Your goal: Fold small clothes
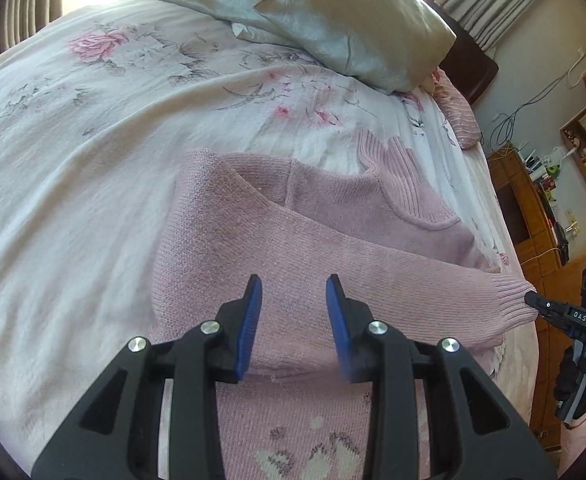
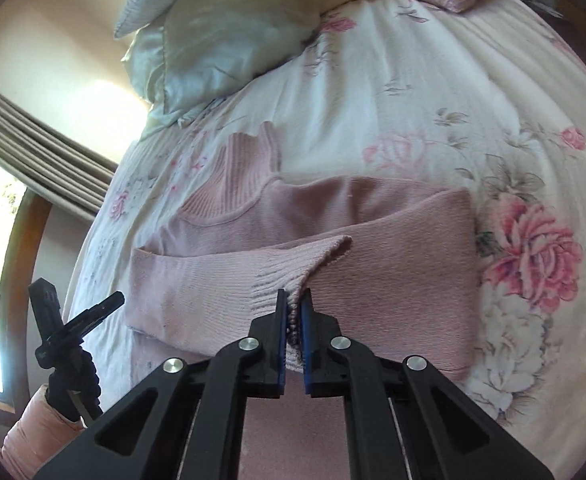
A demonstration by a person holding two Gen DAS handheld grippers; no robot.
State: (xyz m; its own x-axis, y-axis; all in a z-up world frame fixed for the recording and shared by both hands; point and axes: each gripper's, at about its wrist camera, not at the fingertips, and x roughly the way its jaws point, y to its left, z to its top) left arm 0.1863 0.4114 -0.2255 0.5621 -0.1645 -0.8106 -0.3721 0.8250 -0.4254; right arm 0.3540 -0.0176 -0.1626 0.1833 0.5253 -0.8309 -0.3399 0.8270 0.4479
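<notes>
— On the bed (image 1: 73, 208), how does your sweater (image 1: 277, 248) look?
— Pink knit, lying flat, one sleeve folded across. Your right gripper (image 2: 293, 312) pinches its ribbed cuff (image 2: 293, 276); your left gripper (image 1: 293, 312) hovers, jaws apart.

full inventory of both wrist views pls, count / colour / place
sweater: 1, pink knit, lying on the bed, one sleeve folded across the body
sleeve cuff: 1, pink ribbed, pinched in the right gripper
bedspread: 1, white with pink roses, covering the bed
satin pillows: at least 2, pale blue-grey, at the head of the bed
pink cushion: 1, ribbed, at the bed's edge beside the pillows
curtains: beige, by the window
wooden shelving: brown, along the wall beside the bed, cluttered
left gripper: black, blue pads, open above the sweater
right gripper: black, blue pads, shut on the cuff
gloved hand: black, holding the right gripper's handle
</notes>
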